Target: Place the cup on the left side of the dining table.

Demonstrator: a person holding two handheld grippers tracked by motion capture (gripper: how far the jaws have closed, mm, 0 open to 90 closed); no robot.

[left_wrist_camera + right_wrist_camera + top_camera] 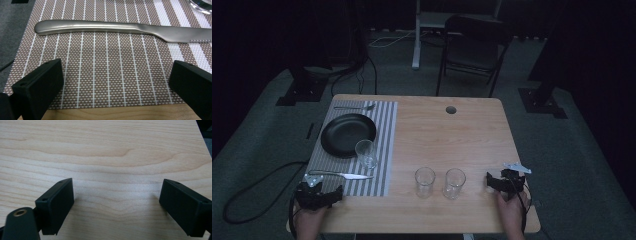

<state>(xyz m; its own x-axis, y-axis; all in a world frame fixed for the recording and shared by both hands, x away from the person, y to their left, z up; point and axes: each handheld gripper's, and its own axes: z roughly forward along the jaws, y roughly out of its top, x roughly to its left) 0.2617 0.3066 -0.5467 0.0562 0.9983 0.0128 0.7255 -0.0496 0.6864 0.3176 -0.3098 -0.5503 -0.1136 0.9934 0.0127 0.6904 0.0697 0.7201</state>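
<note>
1. Grippers at near edge of table [472,125], one per hand. Left gripper [113,82]: jaws wide apart, holding nothing, over mat [105,62]; knife [100,27] lies just ahead.
2. Right gripper [116,202]: jaws wide, nothing held, over bare wood.
3. Setting half laid: plate [348,134] and one glass [366,153] on mat; two glasses [424,182] mid-table off it, probably awaiting placement.
</note>
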